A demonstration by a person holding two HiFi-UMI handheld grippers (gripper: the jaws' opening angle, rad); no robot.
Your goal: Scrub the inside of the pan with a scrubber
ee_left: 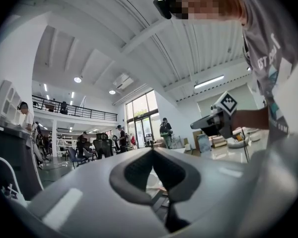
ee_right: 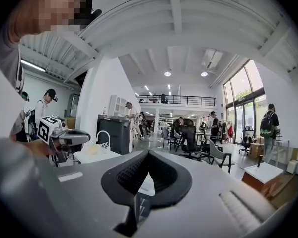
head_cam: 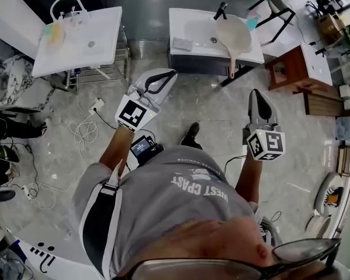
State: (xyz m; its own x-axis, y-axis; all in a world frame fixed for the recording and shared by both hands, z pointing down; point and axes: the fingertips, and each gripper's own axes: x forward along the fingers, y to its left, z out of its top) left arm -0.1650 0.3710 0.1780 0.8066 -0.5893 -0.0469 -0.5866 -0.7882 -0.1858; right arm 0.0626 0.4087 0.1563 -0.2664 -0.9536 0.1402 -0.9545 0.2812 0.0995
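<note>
A cream pan [head_cam: 233, 34] lies in the white sink [head_cam: 189, 22] at the top middle of the head view, its handle pointing toward me. A grey scrubber pad [head_cam: 182, 44] rests on the sink's left side. Both grippers hang in the air over the floor, well short of the sink. My left gripper [head_cam: 172, 73] is shut and empty, its tip aimed toward the sink. My right gripper [head_cam: 253, 93] is also shut and holds nothing. In the left gripper view the jaw tips [ee_left: 152, 150] meet, and in the right gripper view they [ee_right: 148, 152] meet too.
A second white table [head_cam: 105, 22] with a handled rack stands at the top left. Cables and a power strip [head_cam: 96, 105] lie on the marble floor at the left. A wooden table [head_cam: 297, 69] is to the right of the sink. My shoe [head_cam: 191, 136] is below it.
</note>
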